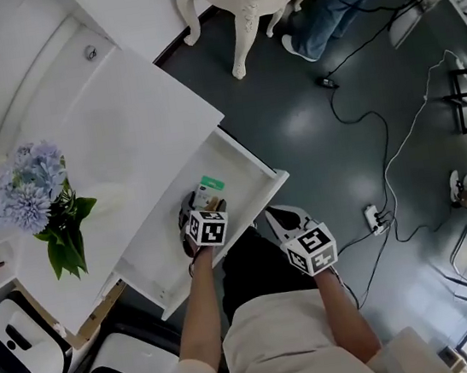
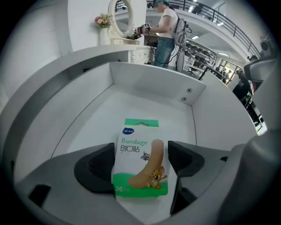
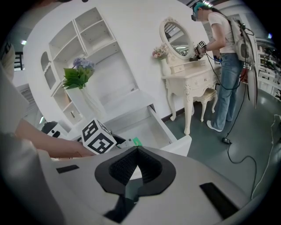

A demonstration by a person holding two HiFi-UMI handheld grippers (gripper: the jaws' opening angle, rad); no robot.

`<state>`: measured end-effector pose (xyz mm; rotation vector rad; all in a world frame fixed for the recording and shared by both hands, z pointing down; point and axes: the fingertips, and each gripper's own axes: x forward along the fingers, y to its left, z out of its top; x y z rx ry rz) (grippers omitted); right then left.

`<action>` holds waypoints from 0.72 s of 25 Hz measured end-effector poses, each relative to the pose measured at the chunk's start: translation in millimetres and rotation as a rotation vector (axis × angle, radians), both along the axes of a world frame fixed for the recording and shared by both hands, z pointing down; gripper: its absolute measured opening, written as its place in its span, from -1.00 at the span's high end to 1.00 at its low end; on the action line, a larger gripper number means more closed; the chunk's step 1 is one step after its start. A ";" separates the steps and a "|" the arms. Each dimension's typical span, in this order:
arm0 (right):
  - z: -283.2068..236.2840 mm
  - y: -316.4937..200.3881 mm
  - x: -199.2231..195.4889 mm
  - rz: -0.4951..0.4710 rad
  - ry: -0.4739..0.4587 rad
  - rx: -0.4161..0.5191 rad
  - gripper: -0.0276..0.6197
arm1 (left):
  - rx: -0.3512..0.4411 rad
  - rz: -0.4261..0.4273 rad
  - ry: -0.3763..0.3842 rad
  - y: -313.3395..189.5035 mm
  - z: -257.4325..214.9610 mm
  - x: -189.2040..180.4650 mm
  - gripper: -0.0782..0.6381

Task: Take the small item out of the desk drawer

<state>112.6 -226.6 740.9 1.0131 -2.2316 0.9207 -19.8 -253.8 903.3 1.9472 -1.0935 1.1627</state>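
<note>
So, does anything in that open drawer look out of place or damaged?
Nothing stands out. The open drawer holds just one bandage pack, lying flat, print side up and undamaged on the drawer's bottom, between the open jaws of the left gripper. No spill, dent or stray item shows.

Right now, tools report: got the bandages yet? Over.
Left tool open, straddling bandage pack in drawer, no grip. Right tool shut, empty, outside drawer. Nothing blocking.

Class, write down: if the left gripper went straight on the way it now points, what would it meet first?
Probably the bandage pack, flat on the drawer floor between the left gripper's open jaws.
</note>
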 end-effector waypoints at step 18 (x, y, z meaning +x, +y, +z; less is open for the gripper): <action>-4.3 11.5 -1.5 -0.006 0.001 0.008 0.84 | -0.018 0.006 -0.004 0.4 1.7 -2.8 -0.22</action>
